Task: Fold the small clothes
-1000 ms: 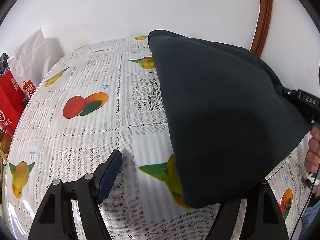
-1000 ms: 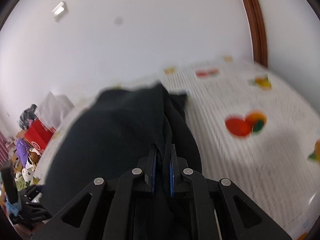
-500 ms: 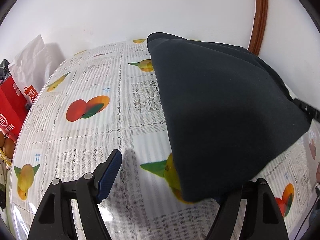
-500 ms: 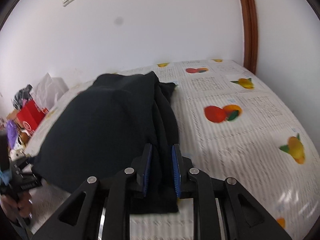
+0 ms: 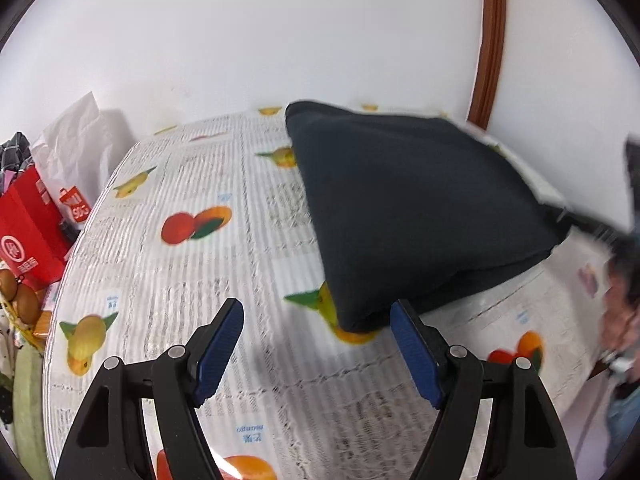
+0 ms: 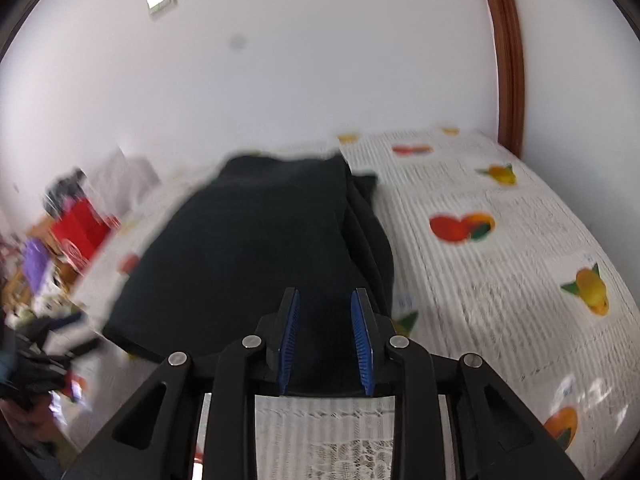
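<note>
A dark navy garment (image 5: 412, 208) lies folded flat on the fruit-print tablecloth (image 5: 192, 272). My left gripper (image 5: 316, 332) is open and empty, just short of the garment's near corner. In the right wrist view the same garment (image 6: 256, 248) lies in front of my right gripper (image 6: 326, 320). Its jaws stand apart over the garment's near edge and hold nothing.
A red bag (image 5: 28, 232) and a white bag (image 5: 76, 152) stand at the table's left edge, with small items beside them. A white wall and a brown door frame (image 5: 490, 40) lie behind the table. A person's hand (image 5: 620, 312) is blurred at the right.
My left gripper let go of the garment's corner and drew back. My right gripper opened and released the cloth. The garment dropped flat on the table.
</note>
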`<state>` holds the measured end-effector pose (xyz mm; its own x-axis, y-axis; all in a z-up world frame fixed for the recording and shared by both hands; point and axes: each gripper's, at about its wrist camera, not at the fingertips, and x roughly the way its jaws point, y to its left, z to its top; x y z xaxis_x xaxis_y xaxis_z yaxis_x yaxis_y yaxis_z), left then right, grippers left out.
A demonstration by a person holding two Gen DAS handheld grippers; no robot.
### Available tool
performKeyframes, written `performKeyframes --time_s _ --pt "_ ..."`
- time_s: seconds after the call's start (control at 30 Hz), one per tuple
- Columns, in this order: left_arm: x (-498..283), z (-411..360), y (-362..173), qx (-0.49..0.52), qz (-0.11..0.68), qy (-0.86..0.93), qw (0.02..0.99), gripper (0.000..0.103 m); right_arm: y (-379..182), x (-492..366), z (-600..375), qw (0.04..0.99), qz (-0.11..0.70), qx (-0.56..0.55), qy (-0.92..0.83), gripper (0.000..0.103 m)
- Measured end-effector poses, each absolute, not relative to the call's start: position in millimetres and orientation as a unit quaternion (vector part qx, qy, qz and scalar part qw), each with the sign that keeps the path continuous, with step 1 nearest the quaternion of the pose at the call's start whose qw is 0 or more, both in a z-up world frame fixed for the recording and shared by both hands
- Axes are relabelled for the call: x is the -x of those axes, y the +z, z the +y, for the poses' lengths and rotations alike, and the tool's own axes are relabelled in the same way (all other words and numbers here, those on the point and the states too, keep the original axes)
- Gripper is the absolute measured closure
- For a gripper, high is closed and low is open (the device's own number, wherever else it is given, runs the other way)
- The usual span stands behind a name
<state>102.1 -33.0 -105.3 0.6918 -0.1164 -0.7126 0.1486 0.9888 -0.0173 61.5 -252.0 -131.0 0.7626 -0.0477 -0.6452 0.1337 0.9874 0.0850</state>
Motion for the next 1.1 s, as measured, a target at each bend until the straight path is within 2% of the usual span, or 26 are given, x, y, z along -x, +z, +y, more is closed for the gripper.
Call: performKeyframes --time_s 0.2,0.37,0.43,0.47,0.6,0.87,0.97,1.1 --pt "-127 -34 -93 -0.01 0.38 -0.066 0.923 0.028 -135 -55 -247 0.927 0.369 -0.024 -0.06 0.081" --pt "-149 -37 -112 -0.021 0.397 -0.049 0.916 0.028 -119 -57 -247 0.924 0.379 -0.013 -0.049 0.082" --pt "-152 -40 -126 -0.027 0.412 -0.049 0.91 0.028 -110 -63 -250 0.926 0.374 -0.015 -0.05 0.077" --pt "-152 -43 -132 -0.037 0.417 -0.047 0.907 0.028 -106 -70 -252 0.926 0.374 -0.011 -0.055 0.073" --pt "-148 -49 -125 -0.066 0.41 -0.053 0.908 0.029 -95 -106 -258 0.924 0.378 -0.019 -0.061 0.072" --pt "-176 -25 -100 -0.013 0.4 -0.066 0.914 0.029 -87 -194 -264 0.912 0.403 -0.066 -0.028 0.069" --pt "-196 -17 -101 0.022 0.414 -0.093 0.905 0.029 -90 -230 -270 0.905 0.415 -0.081 -0.034 0.069" --pt "-210 -27 -110 0.01 0.422 -0.12 0.898 0.029 -96 -267 -278 0.898 0.426 -0.103 -0.038 0.068"
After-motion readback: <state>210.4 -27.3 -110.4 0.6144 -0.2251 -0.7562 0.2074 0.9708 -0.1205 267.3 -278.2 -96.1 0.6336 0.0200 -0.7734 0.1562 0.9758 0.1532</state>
